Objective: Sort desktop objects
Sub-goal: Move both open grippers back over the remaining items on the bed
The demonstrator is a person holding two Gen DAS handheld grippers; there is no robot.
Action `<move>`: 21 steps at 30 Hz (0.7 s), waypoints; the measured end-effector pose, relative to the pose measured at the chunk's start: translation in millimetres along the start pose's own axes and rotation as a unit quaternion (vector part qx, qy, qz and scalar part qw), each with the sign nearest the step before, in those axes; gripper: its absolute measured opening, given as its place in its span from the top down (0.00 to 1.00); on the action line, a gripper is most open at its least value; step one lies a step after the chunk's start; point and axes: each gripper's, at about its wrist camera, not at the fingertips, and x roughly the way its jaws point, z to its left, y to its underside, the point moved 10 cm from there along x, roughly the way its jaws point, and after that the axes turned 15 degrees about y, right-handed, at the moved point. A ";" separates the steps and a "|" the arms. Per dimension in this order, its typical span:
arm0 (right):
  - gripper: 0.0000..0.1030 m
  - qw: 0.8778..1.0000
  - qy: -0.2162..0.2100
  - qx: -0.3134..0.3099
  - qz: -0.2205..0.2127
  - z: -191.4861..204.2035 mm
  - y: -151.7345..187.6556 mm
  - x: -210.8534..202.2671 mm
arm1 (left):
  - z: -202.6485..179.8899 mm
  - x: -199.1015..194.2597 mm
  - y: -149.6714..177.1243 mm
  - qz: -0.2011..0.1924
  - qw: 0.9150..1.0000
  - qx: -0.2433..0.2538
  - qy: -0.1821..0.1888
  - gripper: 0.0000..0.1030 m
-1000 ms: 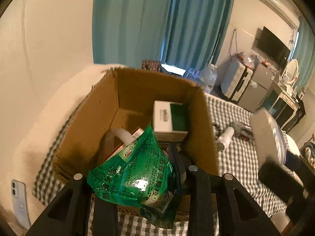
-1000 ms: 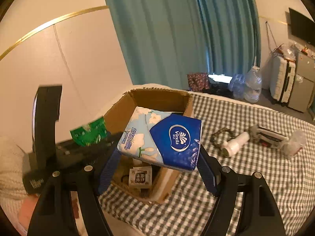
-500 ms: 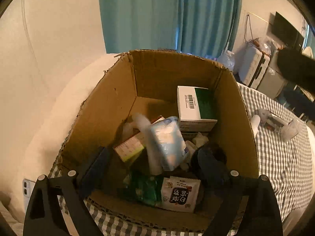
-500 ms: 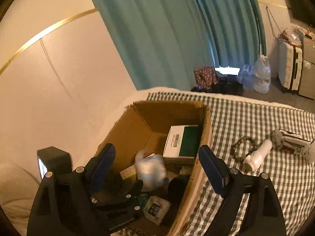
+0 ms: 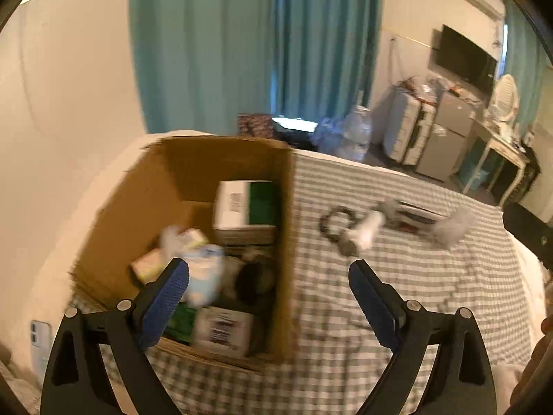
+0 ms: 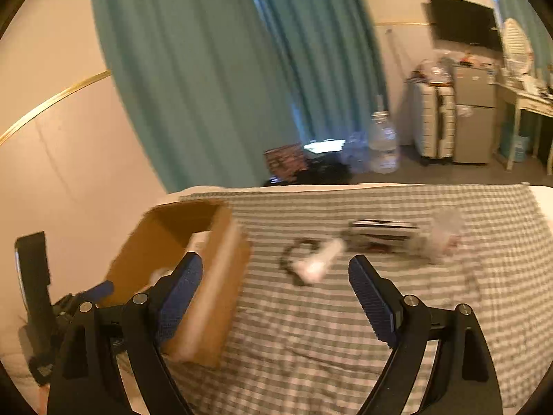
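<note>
A cardboard box point(image 5: 287, 242) stands at the left of the checked cloth point(image 5: 397, 304). In it lie a white-and-green carton point(image 5: 245, 204), a blue tissue pack point(image 5: 204, 276), a green packet point(image 5: 181, 321) and a white snack packet point(image 5: 221, 328). My left gripper point(image 5: 268, 276) hangs open and empty over the box's right wall. My right gripper point(image 6: 274, 266) is open and empty above the cloth, beside the box point(image 6: 221, 276). Beyond it lie a white bottle point(image 6: 321, 259), a dark bead ring point(image 6: 293, 259), a flat packaged item point(image 6: 383, 228) and a clear crumpled bag point(image 6: 446, 238).
A white phone point(image 5: 39, 335) lies left of the box. The cloth ends at the far bed edge point(image 6: 345, 186). Past it are teal curtains point(image 6: 224, 69), a large water bottle point(image 6: 382, 145) on the floor, suitcases point(image 6: 432, 121) and a small fridge point(image 6: 475, 114).
Both grippers opened. The green packet and the tissue pack dropped into the box. Both views then swung right, from the box toward the items on the cloth.
</note>
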 end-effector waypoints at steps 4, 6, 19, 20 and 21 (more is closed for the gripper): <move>0.16 0.999 0.036 0.011 -0.004 -51.7 4.7 -14.3 | -49.0 13.7 11.7 0.019 0.999 0.003 0.036 0.07; 0.15 0.998 0.059 0.016 -0.008 -76.5 9.5 -19.0 | -71.2 22.2 18.8 0.035 0.998 0.011 0.045 0.07; 0.15 0.992 0.117 0.043 0.009 -155.6 45.2 21.4 | -118.3 63.2 40.6 0.069 0.996 0.055 0.028 0.05; 0.15 0.992 0.119 0.043 0.013 -157.9 49.0 26.3 | -117.1 67.2 41.8 0.071 0.996 0.053 0.026 0.05; 0.15 0.992 0.121 0.043 0.016 -160.8 51.8 31.3 | -116.1 72.5 43.4 0.074 0.996 0.051 0.025 0.05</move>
